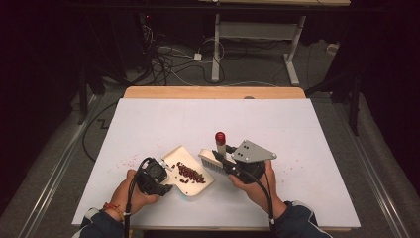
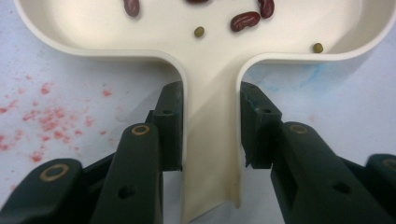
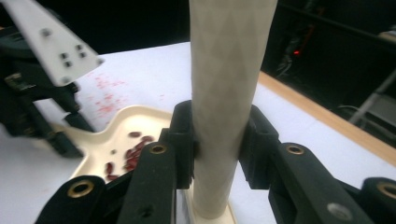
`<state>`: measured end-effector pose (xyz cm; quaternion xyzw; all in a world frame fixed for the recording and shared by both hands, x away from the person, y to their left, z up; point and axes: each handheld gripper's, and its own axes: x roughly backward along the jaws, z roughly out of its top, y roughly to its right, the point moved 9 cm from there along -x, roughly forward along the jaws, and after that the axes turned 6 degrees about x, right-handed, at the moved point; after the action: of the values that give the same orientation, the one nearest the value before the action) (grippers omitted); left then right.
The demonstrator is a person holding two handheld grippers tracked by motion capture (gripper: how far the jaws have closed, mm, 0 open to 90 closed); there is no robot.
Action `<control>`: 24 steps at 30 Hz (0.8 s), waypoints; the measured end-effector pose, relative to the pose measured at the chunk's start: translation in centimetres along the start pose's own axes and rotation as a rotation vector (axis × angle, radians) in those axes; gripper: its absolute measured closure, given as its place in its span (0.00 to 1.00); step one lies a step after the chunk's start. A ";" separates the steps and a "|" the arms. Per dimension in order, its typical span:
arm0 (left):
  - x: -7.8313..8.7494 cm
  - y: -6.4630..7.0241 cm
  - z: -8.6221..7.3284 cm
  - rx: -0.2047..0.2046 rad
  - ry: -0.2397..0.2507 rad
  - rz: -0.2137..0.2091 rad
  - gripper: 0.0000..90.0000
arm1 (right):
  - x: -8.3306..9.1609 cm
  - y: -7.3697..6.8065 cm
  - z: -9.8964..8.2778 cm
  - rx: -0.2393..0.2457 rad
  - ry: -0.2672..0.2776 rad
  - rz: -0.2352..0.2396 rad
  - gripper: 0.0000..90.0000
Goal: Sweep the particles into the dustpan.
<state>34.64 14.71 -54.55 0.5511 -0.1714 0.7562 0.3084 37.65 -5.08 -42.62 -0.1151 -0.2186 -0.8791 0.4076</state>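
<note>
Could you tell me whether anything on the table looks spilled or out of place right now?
Mostly tidy: the red beans lie gathered in the cream dustpan, with the brush at its edge. The oddities are reddish speckles staining the white table left of the pan, and two small green beans among the red ones.

Both forearms enter from the near edge of the table, sleeves dark. The left hand carries the left gripper near the table's front, left of centre, jaws clamped. The right hand carries the right gripper just right of centre, jaws clamped, plate uppermost.
</note>
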 end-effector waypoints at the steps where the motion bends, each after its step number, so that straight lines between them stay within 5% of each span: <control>1: 0.0 -0.2 0.0 0.009 0.005 0.001 0.70 | 0.0 -0.3 0.1 0.003 0.001 0.012 0.78; 9: 0.0 -0.6 0.0 0.020 0.007 0.002 0.70 | -0.2 -3.0 0.9 -0.009 0.029 0.147 0.78; 24: 0.1 -0.9 0.0 0.042 0.015 0.002 0.70 | 2.1 -0.6 2.5 -0.010 0.081 0.061 0.78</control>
<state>35.17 15.40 -54.57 0.5516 -0.1537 0.7640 0.2974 35.89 -4.94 -39.84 -0.0882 -0.1938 -0.8712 0.4423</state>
